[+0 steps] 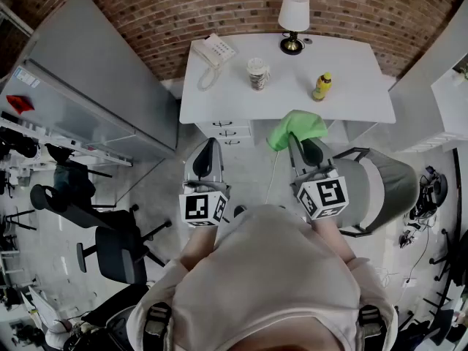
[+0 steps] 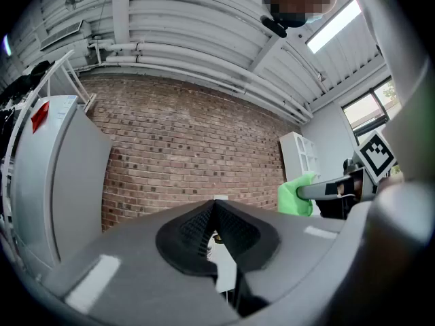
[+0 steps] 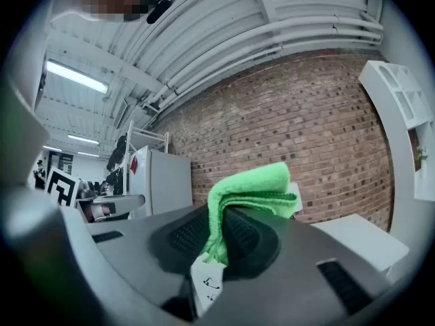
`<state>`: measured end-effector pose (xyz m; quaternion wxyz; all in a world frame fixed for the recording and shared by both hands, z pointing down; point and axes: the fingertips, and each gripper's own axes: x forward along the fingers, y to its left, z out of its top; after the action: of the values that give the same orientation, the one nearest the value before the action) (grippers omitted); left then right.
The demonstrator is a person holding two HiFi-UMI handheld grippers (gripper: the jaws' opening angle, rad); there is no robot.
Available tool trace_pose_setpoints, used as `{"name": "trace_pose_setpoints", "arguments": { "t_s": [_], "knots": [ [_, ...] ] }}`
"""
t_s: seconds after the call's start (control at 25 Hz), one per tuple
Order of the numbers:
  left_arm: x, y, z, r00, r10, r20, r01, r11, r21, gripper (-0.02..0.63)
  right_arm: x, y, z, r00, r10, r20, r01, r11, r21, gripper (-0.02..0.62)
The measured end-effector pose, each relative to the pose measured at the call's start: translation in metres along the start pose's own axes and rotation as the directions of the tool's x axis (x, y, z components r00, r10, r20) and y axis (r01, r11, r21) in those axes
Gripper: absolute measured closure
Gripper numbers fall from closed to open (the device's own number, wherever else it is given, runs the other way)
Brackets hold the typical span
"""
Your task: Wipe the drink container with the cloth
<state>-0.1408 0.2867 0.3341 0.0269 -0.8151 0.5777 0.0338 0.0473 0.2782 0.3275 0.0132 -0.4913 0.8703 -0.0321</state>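
**Cloth in the right tongs, bottle apart on the desk**

Print on the yellow drink container [image 1: 322,86] was too small to read from above. The patterned cup [image 1: 257,73] to its left showed no lettering I could make out either. The only clear marks were the black-and-white squares on each gripper's cube, and the person's hands were hidden beneath those cubes.

The container stood upright on the right half of the white desk [image 1: 358,86], well apart from both grippers. The right gripper [image 1: 295,143] had its jaws pinched on a folded green cloth [image 1: 296,129]. The cloth bulged past the tips, at the desk's front edge. The left gripper [image 1: 210,148] had its jaws pressed together with nothing between them.

A telephone [image 1: 213,52] sat at the desk's back left corner, and a lamp [image 1: 293,19] stood at the back by the brick wall [image 1: 146,13]. A grey cabinet [image 1: 88,79] stood to the left, with an office chair [image 1: 117,251] on the floor below it. To the right was a rounded grey object [image 1: 384,185] that I could not identify.
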Motion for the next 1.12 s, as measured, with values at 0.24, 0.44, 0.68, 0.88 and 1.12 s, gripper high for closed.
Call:
{"name": "trace_pose_setpoints", "arguments": {
  "t_s": [0.24,0.44,0.68,0.88,1.12],
  "knots": [
    [0.007,-0.004,-0.003,1.0,0.008,-0.004,-0.008,1.0,-0.006,0.597,0.001,-0.009,-0.002,1.0,0.013,0.005,-0.013,1.0,0.002,0.552],
    [0.014,-0.015,-0.004,1.0,0.023,-0.001,-0.023,1.0,-0.003,0.597,0.0,-0.024,0.0,1.0,0.013,0.024,-0.014,1.0,0.01,0.552],
    [0.023,-0.036,-0.006,0.999,0.033,-0.004,-0.033,0.999,0.01,0.597,-0.002,-0.044,0.002,0.997,0.058,0.04,-0.058,0.998,0.004,0.552],
    [0.033,-0.05,-0.008,0.999,0.043,-0.008,-0.043,0.999,0.025,0.597,-0.001,-0.062,-0.002,0.995,0.087,0.038,-0.088,0.996,0.007,0.552],
    [0.058,-0.047,-0.022,0.999,0.031,-0.03,-0.03,0.999,0.025,0.597,0.022,-0.078,-0.011,0.995,0.098,0.029,-0.098,0.995,0.015,0.552]
  ]
}}
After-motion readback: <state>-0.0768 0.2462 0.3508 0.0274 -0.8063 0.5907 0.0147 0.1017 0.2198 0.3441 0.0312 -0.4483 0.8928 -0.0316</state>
